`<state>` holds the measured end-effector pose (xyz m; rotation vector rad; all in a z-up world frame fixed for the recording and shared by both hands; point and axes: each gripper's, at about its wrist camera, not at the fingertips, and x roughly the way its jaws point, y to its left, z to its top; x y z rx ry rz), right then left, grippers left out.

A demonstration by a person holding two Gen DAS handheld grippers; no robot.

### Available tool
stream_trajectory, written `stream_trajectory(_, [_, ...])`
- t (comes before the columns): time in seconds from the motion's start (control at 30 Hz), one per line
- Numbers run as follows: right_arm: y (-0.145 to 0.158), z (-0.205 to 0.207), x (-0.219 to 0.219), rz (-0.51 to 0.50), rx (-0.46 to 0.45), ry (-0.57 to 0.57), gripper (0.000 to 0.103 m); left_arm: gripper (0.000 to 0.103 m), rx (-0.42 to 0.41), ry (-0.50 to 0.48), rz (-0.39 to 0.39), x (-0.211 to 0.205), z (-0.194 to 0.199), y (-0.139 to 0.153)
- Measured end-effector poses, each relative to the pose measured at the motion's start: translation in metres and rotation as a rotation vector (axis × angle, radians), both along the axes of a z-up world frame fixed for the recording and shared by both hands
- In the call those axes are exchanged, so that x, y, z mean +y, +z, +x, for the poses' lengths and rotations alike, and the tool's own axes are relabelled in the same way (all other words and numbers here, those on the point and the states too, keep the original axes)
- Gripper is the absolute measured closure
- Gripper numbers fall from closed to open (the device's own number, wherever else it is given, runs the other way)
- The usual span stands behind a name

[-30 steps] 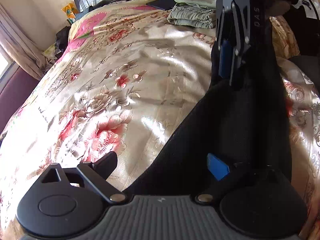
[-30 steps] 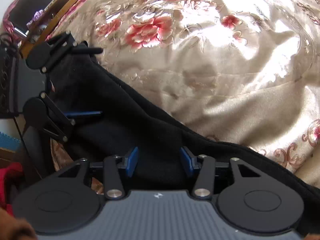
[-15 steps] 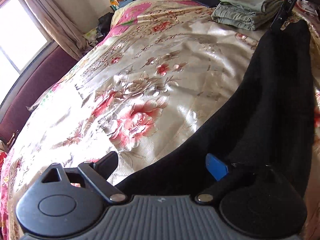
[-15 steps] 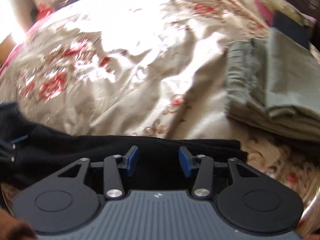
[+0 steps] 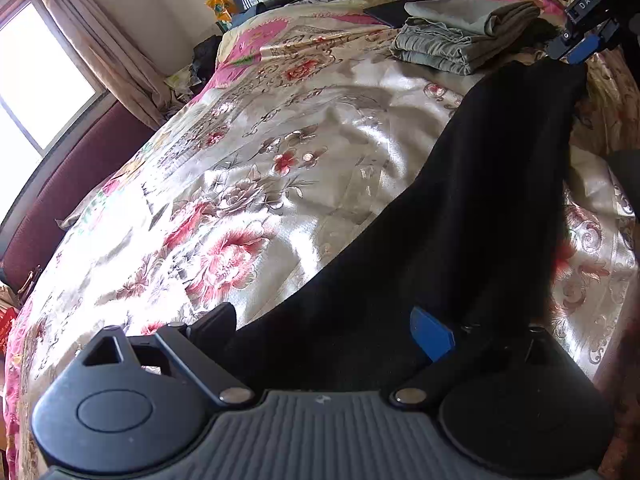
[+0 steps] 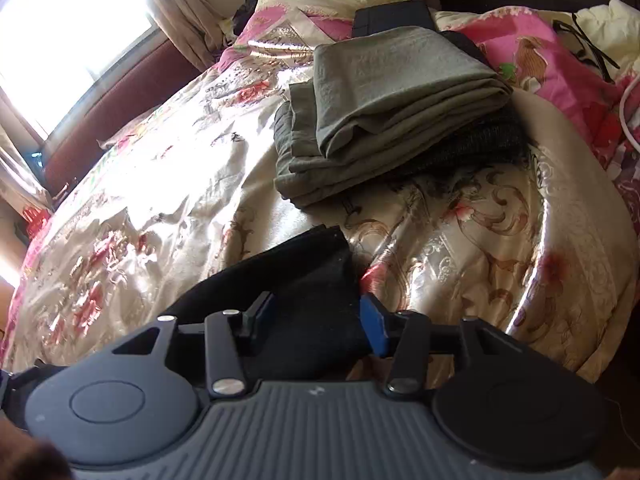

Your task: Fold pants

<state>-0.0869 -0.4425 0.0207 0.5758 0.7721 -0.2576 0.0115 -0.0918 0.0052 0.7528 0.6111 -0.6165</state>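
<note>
Fingers (image 6: pixel 316 322) perhaps astride pants (image 6: pixel 304 292)

We read just one bit of text, white caps "DAS" on the black body of the right gripper (image 5: pixel 576 50), seen far ahead & up-right of the left claw in the left wrist view; nothing else legible in either view.
</note>
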Motion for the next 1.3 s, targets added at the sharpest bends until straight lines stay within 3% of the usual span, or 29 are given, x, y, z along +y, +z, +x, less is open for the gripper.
stream_trajectory(0.13, [-0.014,0.016,-0.003,-0.023,0.005,0.041,0.053,0.0,-0.025,0.004,0.03,-0.005,-0.006,0.001])
stream_trajectory(0.2, [-0.015,0.026,0.002,-0.06,0.043,0.054,0.068,0.0,-0.037,0.003,0.047,-0.005,-0.011,0.002])
stream_trajectory(0.23, [-0.011,0.027,0.005,-0.08,0.044,0.062,0.084,0.0,-0.046,0.001,0.056,-0.006,-0.014,0.002])
stream_trajectory(0.3, [-0.001,0.024,0.007,-0.067,-0.017,0.096,0.089,0.0,-0.048,0.001,0.07,-0.007,-0.017,0.001])
stream_trajectory(0.37, [0.009,0.022,0.008,-0.07,-0.067,0.125,0.1,0.0,-0.053,0.0,0.083,-0.009,-0.018,0.0])
stream_trajectory(0.47, [0.009,0.029,-0.001,-0.012,-0.101,0.108,0.1,0.0,-0.062,-0.006,0.099,-0.012,-0.018,0.0])
stream_trajectory(0.67, [0.018,0.032,-0.005,0.006,-0.209,0.107,0.1,0.0,-0.055,0.003,0.107,-0.012,-0.019,0.001])
stream_trajectory(0.73, [0.011,0.028,-0.011,-0.014,-0.17,0.078,0.093,0.0,-0.051,0.007,0.105,-0.012,-0.018,0.0])
stream_trajectory(0.9, [-0.018,0.012,-0.024,0.057,-0.088,0.031,0.092,0.0,-0.052,0.002,0.119,-0.014,-0.018,-0.003])
stream_trajectory(0.93, [-0.021,0.008,-0.027,0.097,-0.101,0.025,0.089,0.0,-0.053,0.0,0.122,-0.015,-0.018,-0.002])
stream_trajectory(1.03, [-0.018,0.008,-0.029,0.145,-0.13,0.06,0.06,0.0,-0.052,-0.007,0.131,-0.016,-0.018,-0.003])
stream_trajectory(1.17, [-0.006,0.033,-0.013,-0.052,-0.109,0.183,0.06,0.0,-0.062,-0.01,0.146,-0.018,-0.02,-0.003])
stream_trajectory(1.23, [-0.01,0.051,0.0,-0.2,-0.037,0.283,0.06,0.0,-0.069,-0.013,0.153,-0.018,-0.021,-0.003])
stream_trajectory(1.3, [-0.017,0.062,0.007,-0.285,0.022,0.371,0.06,0.0,-0.068,-0.016,0.157,-0.018,-0.021,-0.003])
